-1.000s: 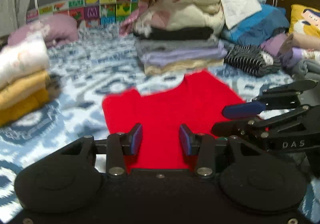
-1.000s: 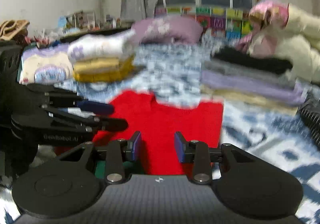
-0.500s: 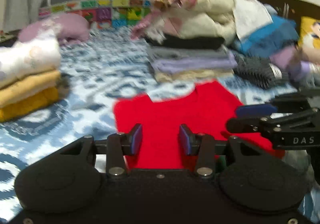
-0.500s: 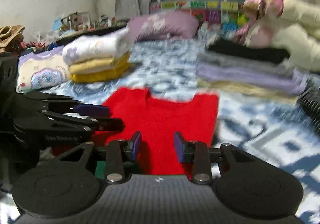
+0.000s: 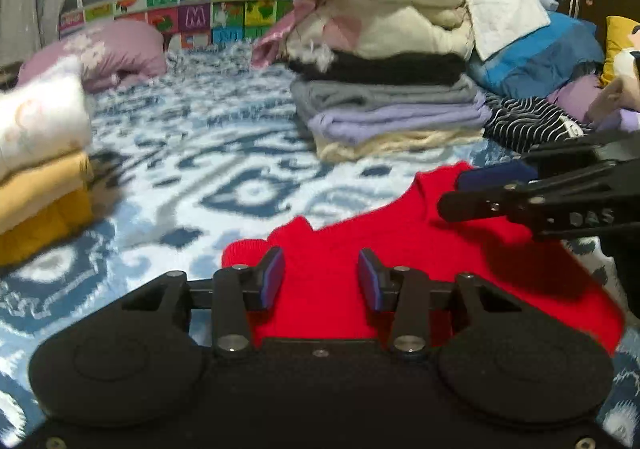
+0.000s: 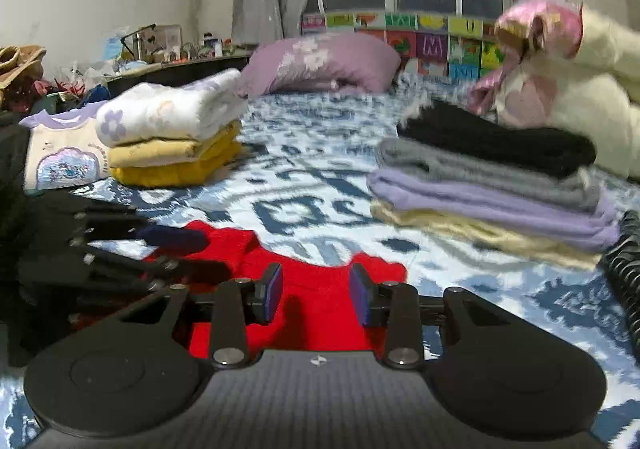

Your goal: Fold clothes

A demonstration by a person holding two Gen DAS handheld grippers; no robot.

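A red garment (image 5: 420, 273) lies flat on the blue-and-white bedspread (image 5: 240, 169), its neckline toward the far side. My left gripper (image 5: 320, 279) hovers over the garment's near left part, jaws apart, no cloth pinched between the blue pads. In the right wrist view the same red garment (image 6: 320, 289) shows under my right gripper (image 6: 316, 289), whose jaws are opening with nothing pressed between them. The right gripper (image 5: 452, 193) reaches in from the right over the garment's collar side, and the left gripper (image 6: 216, 255) reaches in from the left.
A folded stack of black, grey, lilac and cream clothes (image 5: 392, 109) stands beyond the garment, with a loose heap (image 5: 400, 17) on top. Another folded stack, white and yellow (image 6: 172, 141), sits at the left. A pink pillow (image 6: 320, 61) and a striped garment (image 5: 532, 125) lie farther off.
Both grippers have slid apart sideways, the left one leftward and the right one rightward. The red garment now sits nearer each view's inner side and lower in the picture.
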